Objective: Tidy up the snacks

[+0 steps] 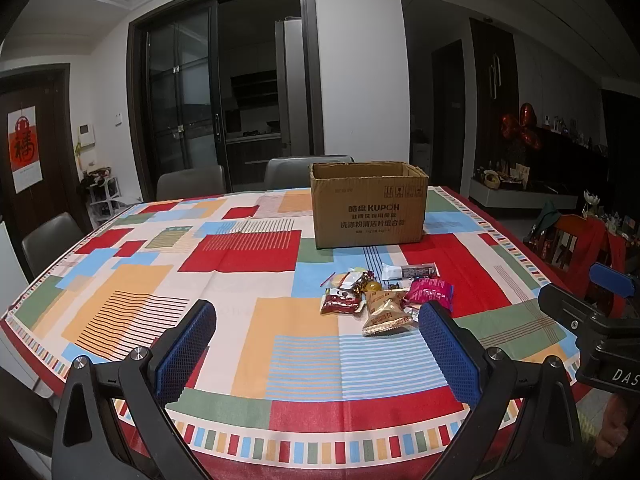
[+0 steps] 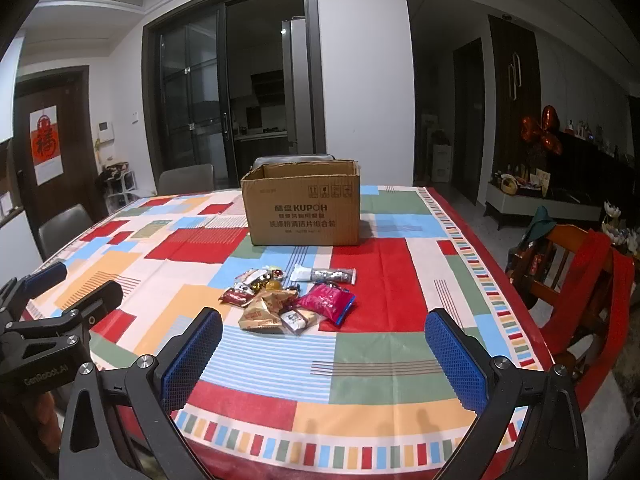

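While both tools hang over the near edge of the bench (image 2: 360,408) with its bright patchwork cloth, nothing has been picked up yet. The left gripper (image 1: 316,320) has its blue jaws spread wide and holds nothing. The right gripper (image 2: 324,330) is just the same, wide open and empty.

The small heap of shiny snack packets (image 2: 288,300) lies in the middle of the cloth. The open brown cardboard box (image 2: 302,208) stands behind it, a little way off.

I think the heap is the tricky part. The packets lie on top of each other, so a grab could catch two at once, and one might fall on the way to the box. The wrappers look slippery and flat, so the jaws could slide off or pinch the cloth too. The pink crinkly bag (image 2: 326,302) could get squashed. The two tools could also bump together, since both face the same heap.
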A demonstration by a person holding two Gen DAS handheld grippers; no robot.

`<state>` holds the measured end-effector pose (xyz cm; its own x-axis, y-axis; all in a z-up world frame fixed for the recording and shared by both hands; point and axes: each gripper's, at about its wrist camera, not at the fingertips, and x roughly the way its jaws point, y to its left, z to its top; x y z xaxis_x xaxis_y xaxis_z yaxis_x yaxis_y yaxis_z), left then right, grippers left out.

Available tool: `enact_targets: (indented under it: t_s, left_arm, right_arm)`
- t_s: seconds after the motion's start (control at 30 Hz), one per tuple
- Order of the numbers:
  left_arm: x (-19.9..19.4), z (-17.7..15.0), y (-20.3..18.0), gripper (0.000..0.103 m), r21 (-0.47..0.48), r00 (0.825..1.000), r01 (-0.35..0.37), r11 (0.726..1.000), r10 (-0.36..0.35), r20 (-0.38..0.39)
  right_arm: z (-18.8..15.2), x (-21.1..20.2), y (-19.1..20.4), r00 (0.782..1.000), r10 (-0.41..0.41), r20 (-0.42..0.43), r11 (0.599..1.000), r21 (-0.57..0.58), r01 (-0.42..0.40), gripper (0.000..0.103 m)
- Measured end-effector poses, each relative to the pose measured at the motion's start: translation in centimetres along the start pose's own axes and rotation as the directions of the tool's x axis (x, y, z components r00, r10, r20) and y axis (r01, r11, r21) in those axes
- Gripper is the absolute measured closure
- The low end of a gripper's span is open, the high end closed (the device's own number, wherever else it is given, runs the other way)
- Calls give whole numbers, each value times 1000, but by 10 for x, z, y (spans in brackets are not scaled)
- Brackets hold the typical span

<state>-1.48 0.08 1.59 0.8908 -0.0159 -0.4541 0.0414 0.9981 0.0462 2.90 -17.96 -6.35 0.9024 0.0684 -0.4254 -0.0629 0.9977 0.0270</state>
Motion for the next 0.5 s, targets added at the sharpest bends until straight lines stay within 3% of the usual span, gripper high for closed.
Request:
enact_targets:
  t_s: [0.5]
  left_arm:
    - [0, 0, 0, 0, 0, 1000, 0, 1000, 0, 2]
  right_arm:
    - [0, 0, 0, 1000, 0, 0, 1000, 0, 0, 1]
